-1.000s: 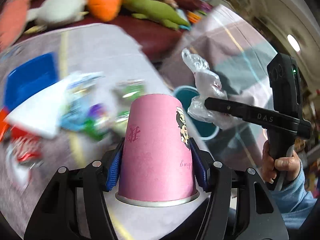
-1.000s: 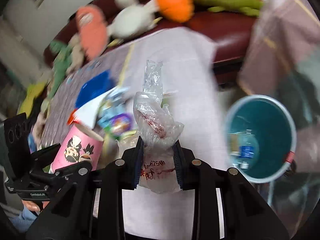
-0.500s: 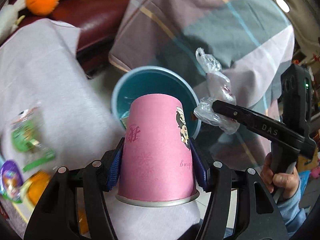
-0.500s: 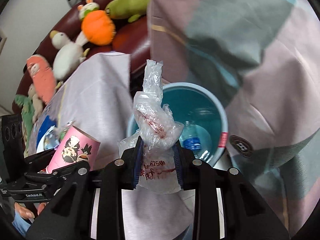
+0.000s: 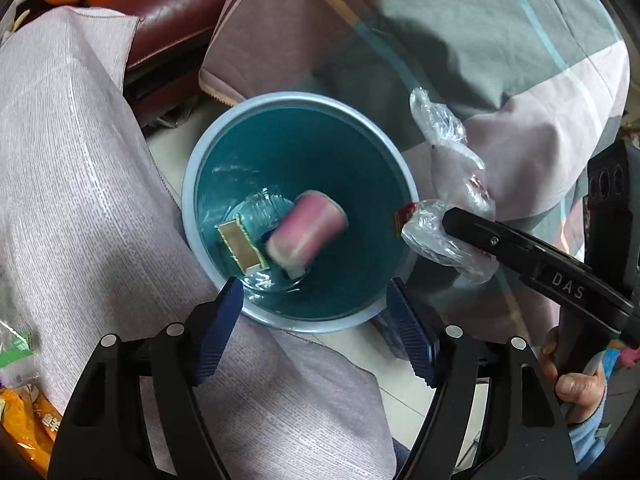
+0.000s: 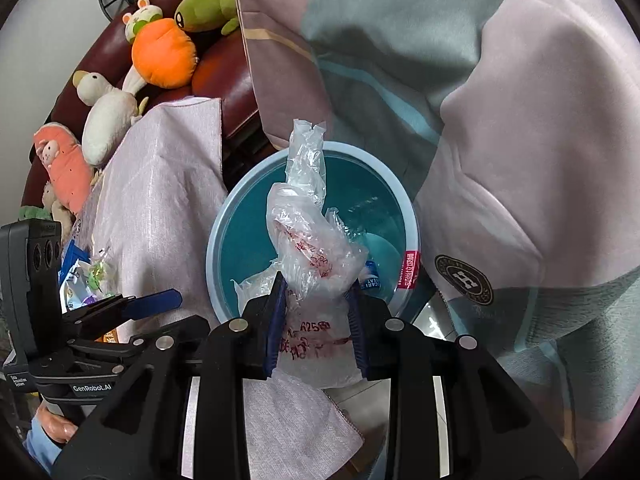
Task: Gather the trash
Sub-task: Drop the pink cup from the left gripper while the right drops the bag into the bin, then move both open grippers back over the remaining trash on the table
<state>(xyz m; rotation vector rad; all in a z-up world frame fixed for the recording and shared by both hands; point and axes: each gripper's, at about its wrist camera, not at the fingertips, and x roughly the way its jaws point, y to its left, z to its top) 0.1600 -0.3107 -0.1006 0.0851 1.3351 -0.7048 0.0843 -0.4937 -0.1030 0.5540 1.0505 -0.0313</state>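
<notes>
The pink paper cup (image 5: pixel 307 229) lies blurred on its side inside the teal bin (image 5: pixel 200 184), well beyond the left gripper (image 5: pixel 314 320) and touched by neither pad. Its print is smeared past reading. Under it sit a clear plastic bottle (image 5: pixel 260 208) and a flat wrapper with a green edge (image 5: pixel 238 242), both partly covered by the cup; in the right wrist view the cup is hidden altogether behind the bag, and only a blue-and-white bottle label (image 6: pixel 370 280) peeks out of the bin.

The left gripper's jaws have just been opening and stand wide apart over the near rim, with nothing between the blue pads (image 5: pixel 218 330).

The crumpled clear plastic bag (image 6: pixel 314 276) — red writing on it, only partly legible — is pinched between the pads of the right gripper (image 6: pixel 316 332), which are drawn in close on its lower half. Its twisted top stands up over the bin's mouth. From the left wrist view the same bag hangs just beside the bin's right rim, past a red tag (image 5: pixel 404 216).

A pale woven tablecloth (image 5: pixel 80 200) drapes down to the bin on the left, with snack wrappers (image 5: pixel 24 400) cut off at the frame's edge. A checked blanket (image 5: pixel 440 40) fills the far side, and plush toys (image 6: pixel 164 52) line a dark red sofa (image 5: pixel 160 12). A hand (image 5: pixel 576 384) in a blue sleeve grips the right tool's handle — mostly out of frame.
</notes>
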